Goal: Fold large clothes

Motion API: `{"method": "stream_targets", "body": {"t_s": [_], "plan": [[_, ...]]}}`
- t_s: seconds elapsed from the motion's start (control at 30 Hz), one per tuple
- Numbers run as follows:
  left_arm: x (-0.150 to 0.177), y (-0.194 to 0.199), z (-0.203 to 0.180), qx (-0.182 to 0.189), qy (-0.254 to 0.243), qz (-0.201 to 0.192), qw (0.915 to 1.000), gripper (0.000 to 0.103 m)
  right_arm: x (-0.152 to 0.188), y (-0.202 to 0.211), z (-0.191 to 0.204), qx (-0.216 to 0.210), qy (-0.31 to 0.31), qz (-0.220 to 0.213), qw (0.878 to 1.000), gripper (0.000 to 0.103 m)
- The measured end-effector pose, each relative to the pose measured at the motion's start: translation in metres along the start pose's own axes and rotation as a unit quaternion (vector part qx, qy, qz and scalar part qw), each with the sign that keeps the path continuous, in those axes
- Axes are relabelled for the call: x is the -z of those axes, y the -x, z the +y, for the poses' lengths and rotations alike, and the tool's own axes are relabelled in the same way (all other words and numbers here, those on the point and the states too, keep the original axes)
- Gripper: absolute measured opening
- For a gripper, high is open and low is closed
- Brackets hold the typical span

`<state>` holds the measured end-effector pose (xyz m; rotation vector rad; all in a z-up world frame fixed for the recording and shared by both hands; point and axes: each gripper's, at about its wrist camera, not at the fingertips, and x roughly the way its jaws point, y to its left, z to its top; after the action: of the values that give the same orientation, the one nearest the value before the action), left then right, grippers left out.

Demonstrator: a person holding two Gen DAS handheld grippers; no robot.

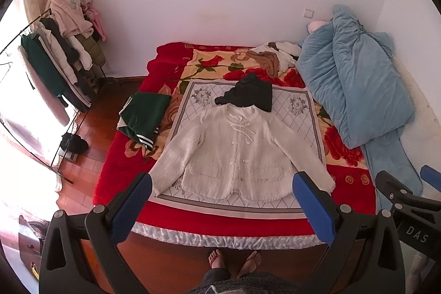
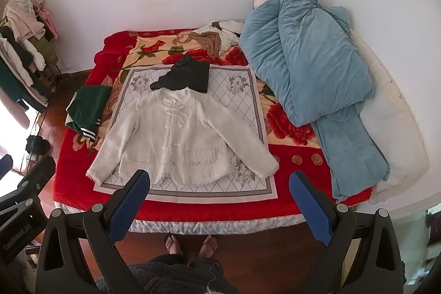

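A white knitted jacket [image 1: 237, 153] lies flat, front up, sleeves spread, on a grey patterned cloth [image 1: 292, 106] on the bed; it also shows in the right wrist view [image 2: 179, 145]. A folded black garment [image 1: 248, 94] lies just beyond its collar, also seen from the right wrist [image 2: 186, 76]. My left gripper [image 1: 222, 204] is open and empty, held high above the bed's near edge. My right gripper [image 2: 220, 201] is open and empty, at the same height. Each gripper shows at the edge of the other's view.
A folded green garment [image 1: 143, 115] lies left of the cloth on the red floral blanket [image 1: 124, 164]. A blue quilt [image 1: 355, 79] is heaped on the bed's right side. A loaded clothes rack [image 1: 63, 46] stands far left. My feet [image 1: 234, 261] stand on the wooden floor.
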<state>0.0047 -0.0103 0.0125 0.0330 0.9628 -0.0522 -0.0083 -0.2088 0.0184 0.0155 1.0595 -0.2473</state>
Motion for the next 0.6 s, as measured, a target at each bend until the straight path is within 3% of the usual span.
{"method": "stream_targets", "body": {"t_s": [0.6], "plan": [[0.0002, 0.0052, -0.0024, -0.001, 0.000, -0.006, 1.0000, 0.103, -0.0008, 0.0061, 0.0016, 0.000, 0.001, -0.003, 1.000, 0.102]]}}
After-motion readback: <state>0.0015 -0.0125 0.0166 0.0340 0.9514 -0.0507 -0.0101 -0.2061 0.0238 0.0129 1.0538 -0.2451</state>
